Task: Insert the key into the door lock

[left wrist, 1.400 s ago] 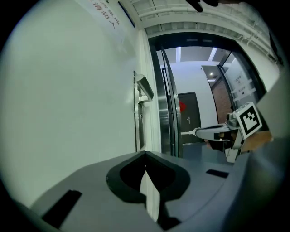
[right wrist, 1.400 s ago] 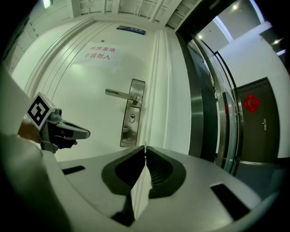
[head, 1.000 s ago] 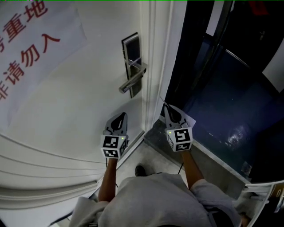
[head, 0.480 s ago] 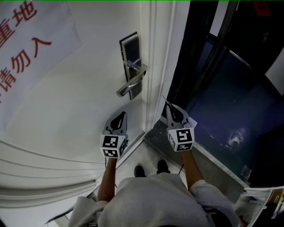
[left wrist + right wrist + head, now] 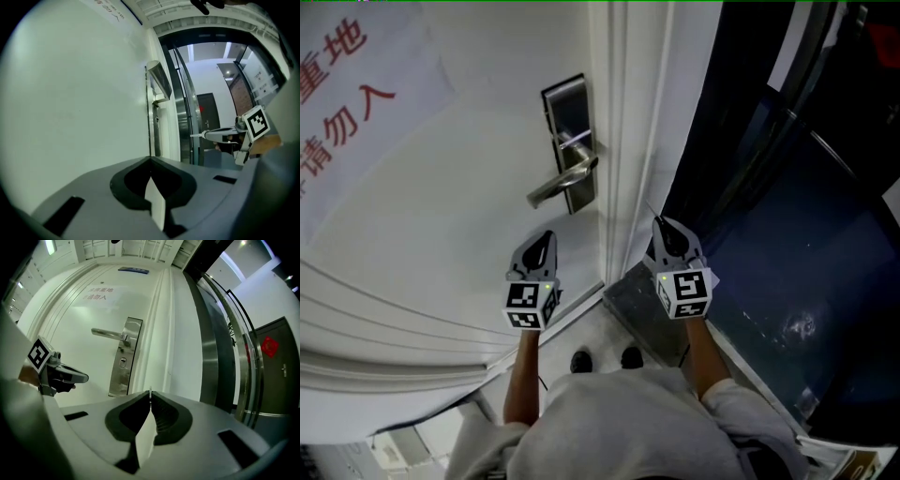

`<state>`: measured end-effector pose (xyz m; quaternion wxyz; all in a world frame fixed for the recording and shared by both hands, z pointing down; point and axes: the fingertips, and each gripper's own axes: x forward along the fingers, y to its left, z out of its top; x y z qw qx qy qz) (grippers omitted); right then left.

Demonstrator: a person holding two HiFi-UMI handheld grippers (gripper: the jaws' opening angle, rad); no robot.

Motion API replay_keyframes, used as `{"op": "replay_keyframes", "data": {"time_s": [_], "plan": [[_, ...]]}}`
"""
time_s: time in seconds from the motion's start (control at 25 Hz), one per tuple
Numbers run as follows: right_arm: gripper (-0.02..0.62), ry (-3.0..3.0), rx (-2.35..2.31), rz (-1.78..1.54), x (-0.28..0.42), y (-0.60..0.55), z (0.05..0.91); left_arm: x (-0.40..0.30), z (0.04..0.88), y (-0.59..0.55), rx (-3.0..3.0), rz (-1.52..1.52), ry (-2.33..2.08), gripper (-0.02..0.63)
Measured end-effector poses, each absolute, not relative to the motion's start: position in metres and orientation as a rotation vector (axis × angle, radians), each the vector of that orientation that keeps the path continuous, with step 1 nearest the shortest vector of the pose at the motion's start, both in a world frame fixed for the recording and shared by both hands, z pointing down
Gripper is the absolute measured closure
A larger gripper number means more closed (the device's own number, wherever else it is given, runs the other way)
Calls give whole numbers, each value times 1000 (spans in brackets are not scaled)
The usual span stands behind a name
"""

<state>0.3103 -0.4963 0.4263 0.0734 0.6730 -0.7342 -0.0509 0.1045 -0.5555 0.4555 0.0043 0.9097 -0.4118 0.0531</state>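
A silver lock plate [image 5: 567, 141] with a lever handle [image 5: 558, 180] sits near the edge of a white door [image 5: 441, 206]. In the right gripper view the keyhole [image 5: 123, 363] shows below the handle [image 5: 108, 333] on the plate. My right gripper [image 5: 660, 223] hovers by the door's edge, short of the plate, shut on a thin key [image 5: 650, 212] that sticks out past its tips [image 5: 150, 393]. From the left gripper view that key [image 5: 197, 136] points toward the door. My left gripper [image 5: 546, 236] is shut and empty, below the handle, close to the door face.
A paper notice with red characters [image 5: 342, 89] hangs on the door at upper left. Right of the door edge [image 5: 623, 141] is a dark opening with steel and glass framing [image 5: 220, 343]. The person's shoes [image 5: 602, 359] stand at the threshold.
The right gripper with the key has shifted a little forward beside the door edge. The lock plate now sits lower and further left in the head view. The left gripper barely moved.
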Motion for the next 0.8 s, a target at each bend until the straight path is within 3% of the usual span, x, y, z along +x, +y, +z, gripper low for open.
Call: {"op": "replay_keyframes", "data": {"time_s": [0.8], "plan": [[565, -2455, 1675, -403, 219, -542, 380, -11, 440, -532, 2641, 170, -1710, 589]]}}
